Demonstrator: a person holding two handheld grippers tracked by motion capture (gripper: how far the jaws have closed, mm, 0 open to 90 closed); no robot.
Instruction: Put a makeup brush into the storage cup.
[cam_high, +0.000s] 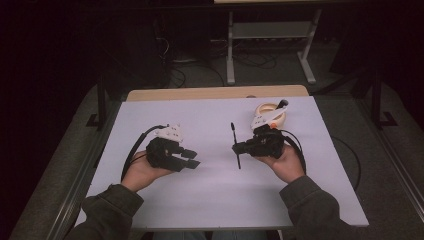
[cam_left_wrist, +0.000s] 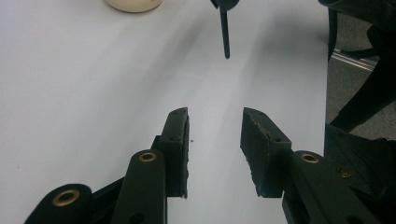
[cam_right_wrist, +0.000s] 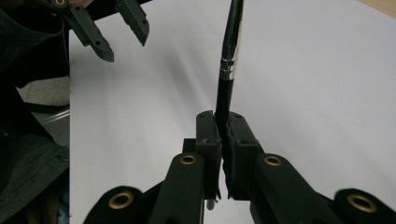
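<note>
1. High view: right tool (cam_high: 239, 148) clenched on a slim black pen with a silver band (cam_high: 235, 145), lifted off the white-covered bench (cam_high: 210, 200). Pen crosswise in the grip, one end past the tool on the far side, the other on the near side. Round cream cup-like holder (cam_high: 270, 116) just behind this tool, a dark stick in it. Left tool (cam_high: 192, 159) released, nothing in it, well apart from the pen and aimed toward it.

2. Left gripper view: own jaws parted over bare bench, no object between the pads. Pen (cam_left_wrist: 225, 32) hanging ahead of the tool and beyond its reach; cream holder (cam_left_wrist: 133, 4) farther ahead, off to the left.

3. Right gripper view: pads pressed tight on the pen (cam_right_wrist: 227, 70) at its lower barrel, long shaft rising straight out past the tips. Left tool (cam_right_wrist: 122, 36) ahead to the upper left, spread wide.

4. Progress, as judged: pickup done, pen secure. Left to do, probably: a handover or two-handed work on the pen, left tool not yet on it.
</note>
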